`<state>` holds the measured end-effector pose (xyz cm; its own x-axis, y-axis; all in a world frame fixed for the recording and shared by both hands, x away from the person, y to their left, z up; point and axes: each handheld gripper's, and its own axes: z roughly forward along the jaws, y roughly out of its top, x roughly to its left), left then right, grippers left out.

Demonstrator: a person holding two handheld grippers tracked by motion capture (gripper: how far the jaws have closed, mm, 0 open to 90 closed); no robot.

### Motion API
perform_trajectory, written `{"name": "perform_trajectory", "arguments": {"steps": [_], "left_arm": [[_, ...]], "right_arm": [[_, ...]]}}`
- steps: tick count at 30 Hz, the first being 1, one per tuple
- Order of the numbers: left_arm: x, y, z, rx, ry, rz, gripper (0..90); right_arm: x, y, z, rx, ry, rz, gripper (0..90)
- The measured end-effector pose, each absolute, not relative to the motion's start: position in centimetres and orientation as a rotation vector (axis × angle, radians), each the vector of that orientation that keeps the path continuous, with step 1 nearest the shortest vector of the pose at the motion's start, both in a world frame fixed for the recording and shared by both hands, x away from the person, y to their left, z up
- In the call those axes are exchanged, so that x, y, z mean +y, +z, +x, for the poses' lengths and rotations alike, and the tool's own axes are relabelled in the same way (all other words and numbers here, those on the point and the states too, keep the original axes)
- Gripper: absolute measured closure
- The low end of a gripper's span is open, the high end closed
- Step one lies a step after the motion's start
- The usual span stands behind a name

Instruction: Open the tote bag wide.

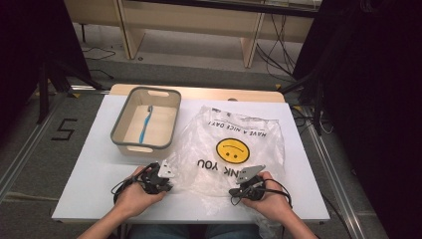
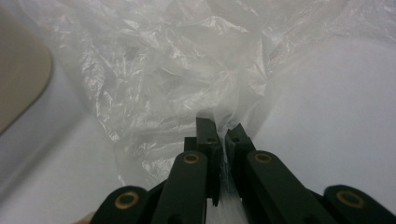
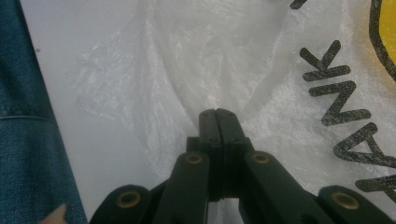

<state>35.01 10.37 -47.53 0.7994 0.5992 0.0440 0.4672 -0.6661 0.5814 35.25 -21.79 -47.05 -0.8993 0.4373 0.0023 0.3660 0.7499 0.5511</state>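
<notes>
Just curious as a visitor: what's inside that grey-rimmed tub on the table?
A single blue toothbrush lies on the pale bottom of the tub, its head toward the far end. The near wall hides a strip of the bottom, so anything there can't be seen.

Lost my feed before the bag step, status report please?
Left gripper shut on plastic bag edge. Right gripper shut on the bag's near edge. Bag flat on table. Toothbrush in bin, clear of grippers.
</notes>
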Motion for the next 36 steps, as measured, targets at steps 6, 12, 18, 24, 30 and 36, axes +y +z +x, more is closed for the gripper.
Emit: {"name": "perform_trajectory", "arguments": {"steps": [6,12,18,24,30,36], "left_arm": [[10.0,-47.2,36.1,0.824,0.393,2.342,88.2],[8.8,-47.0,37.1,0.813,0.480,2.296,87.7],[8.2,-47.1,37.9,0.809,0.573,2.239,80.8],[8.2,-47.3,38.5,0.824,0.638,2.195,66.1],[8.2,-46.7,38.0,0.807,0.681,2.131,41.1],[8.6,-45.0,36.1,0.773,0.693,2.052,28.2]], "right_arm": [[-22.1,-46.7,35.4,2.783,0.861,0.707,90.0],[-23.0,-46.4,35.9,2.713,0.866,0.738,90.0],[-23.4,-46.1,36.1,2.671,0.880,0.781,90.0],[-23.4,-45.9,36.1,2.638,0.922,0.809,90.0],[-23.6,-45.5,36.2,2.582,1.000,0.861,90.0],[-24.0,-44.9,36.4,2.518,1.049,0.878,90.0]]}}
